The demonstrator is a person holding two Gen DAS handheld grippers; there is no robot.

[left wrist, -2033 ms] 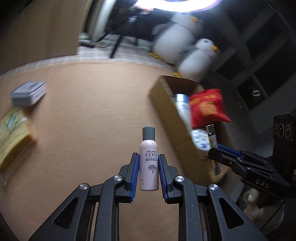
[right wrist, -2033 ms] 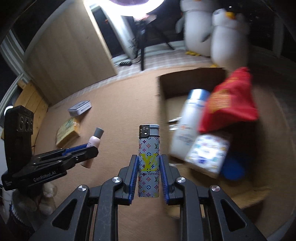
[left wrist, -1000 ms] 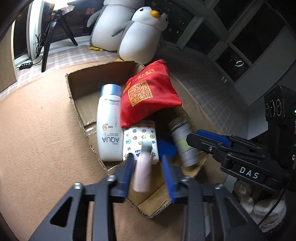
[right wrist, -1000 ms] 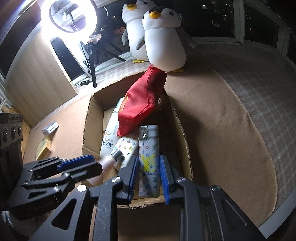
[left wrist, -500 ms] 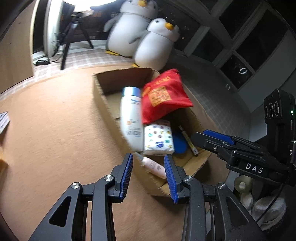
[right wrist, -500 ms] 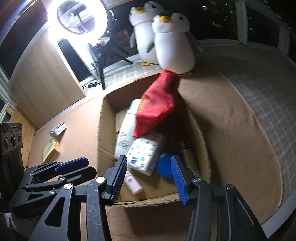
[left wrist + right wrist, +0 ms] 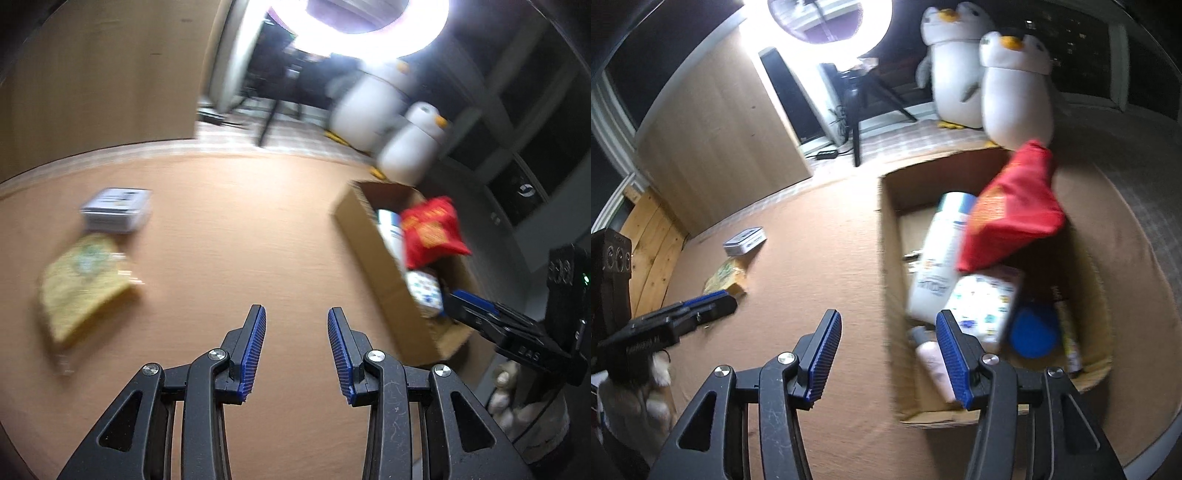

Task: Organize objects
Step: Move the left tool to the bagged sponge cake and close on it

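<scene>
My left gripper [image 7: 296, 321] is open and empty over bare brown carpet, with a yellow packet [image 7: 81, 280] and a grey tin [image 7: 116, 208] ahead on its left. The cardboard box [image 7: 886, 258] holds a white bottle [image 7: 942, 254], red pouch [image 7: 1008, 218], patterned tissue pack [image 7: 986, 302], blue lid [image 7: 1034, 330], pink bottle [image 7: 934, 358] and patterned lighter [image 7: 1067, 332]. My right gripper [image 7: 888, 325] hangs over the box's left wall, jaws opening, nothing between them. Each gripper shows in the other's view: right gripper [image 7: 465, 302], left gripper [image 7: 727, 299].
Two plush penguins [image 7: 1015, 85] stand behind the box. A ring light [image 7: 831, 18] on a tripod and a wooden panel [image 7: 720, 129] line the back. Open carpet [image 7: 240, 240] lies between the box and the packet. The tin [image 7: 744, 242] and packet [image 7: 726, 277] lie far left.
Both grippers let go over the box: the pink bottle and the lighter now lie inside. The left gripper swung left toward the packet and tin; the right drew back left and widened.
</scene>
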